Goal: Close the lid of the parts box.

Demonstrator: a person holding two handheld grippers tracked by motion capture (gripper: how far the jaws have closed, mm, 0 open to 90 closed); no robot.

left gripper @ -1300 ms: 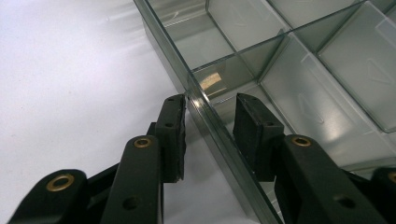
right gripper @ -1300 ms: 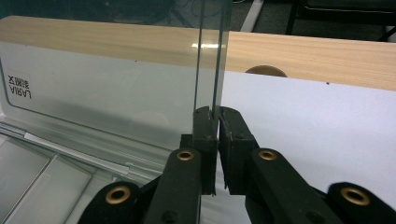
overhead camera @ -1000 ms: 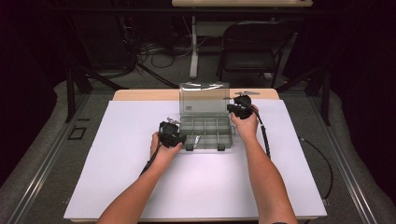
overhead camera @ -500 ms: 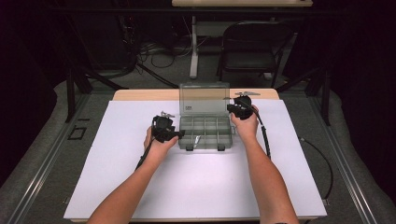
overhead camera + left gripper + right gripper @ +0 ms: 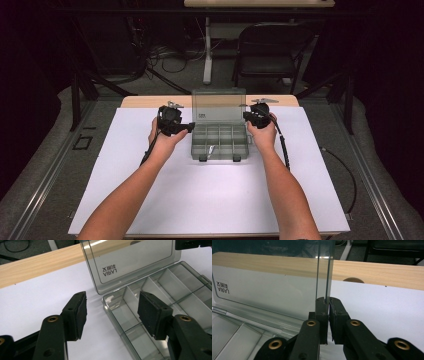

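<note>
A clear grey compartment box [image 5: 220, 142] lies open on the white sheet, its lid [image 5: 219, 106] standing upright at the back. My right gripper [image 5: 248, 116] is shut on the lid's right edge; in the right gripper view the lid [image 5: 269, 290] is pinched between the jaws of the right gripper [image 5: 328, 302]. My left gripper [image 5: 189, 128] hovers at the box's left rear corner. In the left gripper view the jaws of the left gripper [image 5: 112, 307] have just been opening, with nothing between them, above the box [image 5: 160, 290] and beside the lid [image 5: 130, 262]. A small pale item [image 5: 211, 150] lies in a front compartment.
The white sheet [image 5: 215, 200] covers most of the table, with a wooden strip [image 5: 150, 101] along the back edge. A black chair [image 5: 272, 50] and floor cables stand beyond the table. Each gripper trails a black cable [image 5: 285, 150] across the sheet.
The left gripper has risen and moved from the box's front left toward its left rear corner, and its jaws have widened. The right gripper and the lid have stayed put.
</note>
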